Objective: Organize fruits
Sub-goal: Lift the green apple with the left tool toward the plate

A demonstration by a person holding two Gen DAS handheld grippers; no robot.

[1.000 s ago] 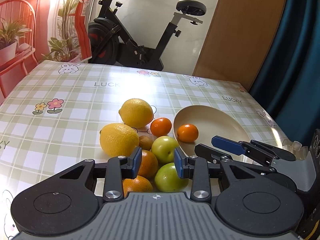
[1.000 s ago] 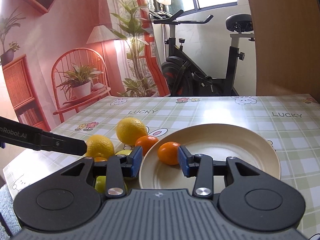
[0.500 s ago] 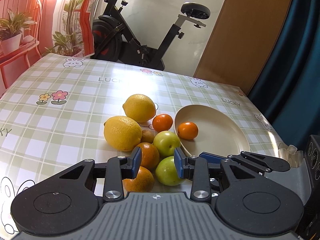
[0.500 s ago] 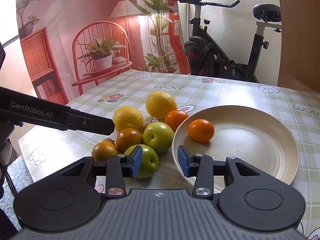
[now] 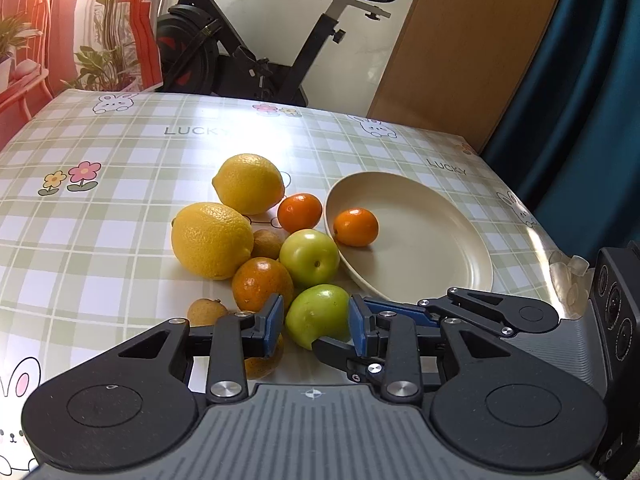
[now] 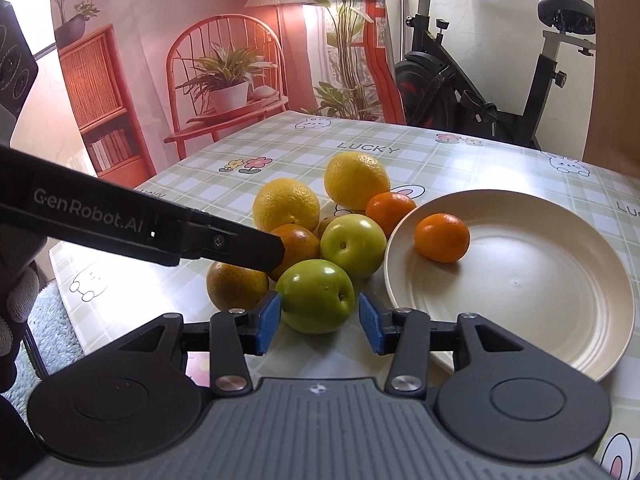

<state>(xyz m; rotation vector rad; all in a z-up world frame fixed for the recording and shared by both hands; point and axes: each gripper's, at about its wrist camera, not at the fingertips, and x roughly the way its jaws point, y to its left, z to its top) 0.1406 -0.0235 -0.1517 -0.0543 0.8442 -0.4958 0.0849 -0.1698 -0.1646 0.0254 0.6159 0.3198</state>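
Observation:
A pile of fruit lies on the checked table beside a cream plate [image 5: 432, 248] [image 6: 540, 292]. One small orange [image 5: 356, 227] [image 6: 442, 237] sits in the plate. In the pile are two lemons [image 5: 212, 240] [image 6: 286, 204], another small orange [image 5: 300, 211], brownish oranges [image 5: 262, 284] and two green apples. The near green apple [image 5: 318, 316] [image 6: 316, 296] lies between the open jaws of my right gripper [image 6: 318, 322] [image 5: 392, 320], not clamped. My left gripper [image 5: 314, 330] is open just above and behind that apple; one of its fingers [image 6: 224, 240] reaches in from the left.
Small brown fruits [image 5: 206, 312] lie among the pile. An exercise bike [image 5: 256, 40] stands beyond the far table edge. A wooden panel [image 5: 460, 52] and a blue curtain [image 5: 580, 100] are at the right. The table's right edge [image 5: 560, 256] is close to the plate.
My right gripper swung left from the plate to the near green apple and now straddles it. My left gripper pulled back slightly and stays open.

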